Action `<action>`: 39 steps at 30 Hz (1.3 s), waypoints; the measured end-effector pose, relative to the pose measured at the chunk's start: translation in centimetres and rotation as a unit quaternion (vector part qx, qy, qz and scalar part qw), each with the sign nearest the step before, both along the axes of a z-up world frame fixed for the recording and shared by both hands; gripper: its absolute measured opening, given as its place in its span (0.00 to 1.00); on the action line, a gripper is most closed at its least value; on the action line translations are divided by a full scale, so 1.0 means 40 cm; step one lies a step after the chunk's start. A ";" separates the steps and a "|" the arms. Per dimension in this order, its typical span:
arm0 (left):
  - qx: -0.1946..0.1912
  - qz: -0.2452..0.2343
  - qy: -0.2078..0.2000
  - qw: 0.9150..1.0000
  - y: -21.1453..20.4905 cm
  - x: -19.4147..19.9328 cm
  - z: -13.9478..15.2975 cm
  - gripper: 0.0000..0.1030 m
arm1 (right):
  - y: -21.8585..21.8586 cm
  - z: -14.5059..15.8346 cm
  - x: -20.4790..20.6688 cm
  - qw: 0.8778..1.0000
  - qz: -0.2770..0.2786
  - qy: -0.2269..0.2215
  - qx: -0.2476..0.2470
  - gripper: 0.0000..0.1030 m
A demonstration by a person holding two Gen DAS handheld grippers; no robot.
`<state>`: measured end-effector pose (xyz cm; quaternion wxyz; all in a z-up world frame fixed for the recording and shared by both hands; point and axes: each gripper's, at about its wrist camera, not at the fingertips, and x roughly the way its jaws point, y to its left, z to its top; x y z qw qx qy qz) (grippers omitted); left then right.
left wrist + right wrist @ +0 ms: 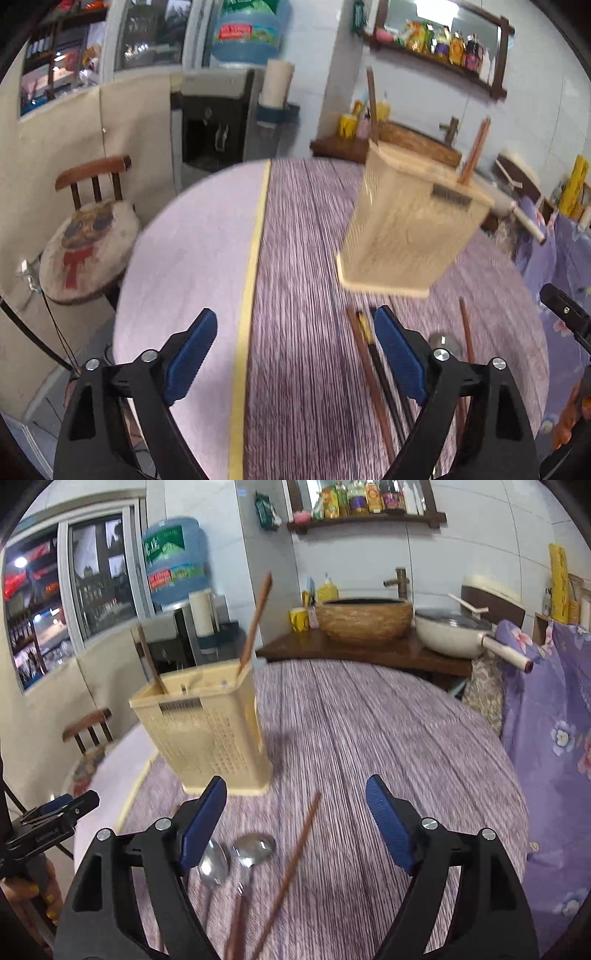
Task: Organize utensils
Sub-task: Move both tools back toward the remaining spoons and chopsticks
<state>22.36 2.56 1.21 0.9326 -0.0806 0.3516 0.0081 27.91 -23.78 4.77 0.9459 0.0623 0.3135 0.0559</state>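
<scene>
A beige perforated utensil holder [410, 229] [207, 734] stands on the purple woven mat, with two brown chopsticks [256, 622] sticking up from it. In the left wrist view my left gripper [293, 350] is open and empty, low over the mat; several dark and brown chopsticks [371, 380] lie just beside its right finger. In the right wrist view my right gripper [295, 825] is open and empty above two metal spoons [229, 856] and a single brown chopstick [295, 864] lying on the mat. The holder stands ahead of both grippers.
The round table [192, 258] has a pale bare part left of a yellow strip. A wooden chair [88, 229] stands at its left. Behind are a water dispenser [218, 118], a basket-like sink [364, 622], a white pan [454, 633] and a floral cloth [546, 738]. A hand [33, 897] holds the left gripper.
</scene>
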 end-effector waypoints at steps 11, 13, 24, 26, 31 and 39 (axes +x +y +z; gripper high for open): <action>0.007 -0.076 0.073 0.994 -0.098 -0.030 -0.103 0.42 | -0.021 -0.128 -0.072 0.999 -0.018 0.046 0.014 0.75; 0.008 -0.085 0.078 0.993 -0.117 -0.037 -0.109 0.41 | -0.025 -0.134 -0.078 0.999 -0.020 0.048 0.015 0.75; 0.027 -0.088 0.099 0.991 -0.154 -0.038 -0.133 0.35 | -0.031 -0.136 -0.092 0.998 -0.027 0.046 0.018 0.76; 0.032 -0.089 0.103 0.990 -0.163 -0.036 -0.138 0.34 | -0.029 -0.138 -0.093 0.998 -0.025 0.047 0.016 0.76; 0.055 -0.084 0.103 0.990 -0.178 -0.030 -0.141 0.31 | -0.020 -0.140 -0.093 0.999 -0.025 0.048 0.005 0.76; 0.072 -0.068 0.105 0.989 -0.168 0.042 -0.144 0.27 | -0.010 -0.152 -0.069 0.998 -0.019 0.063 -0.007 0.76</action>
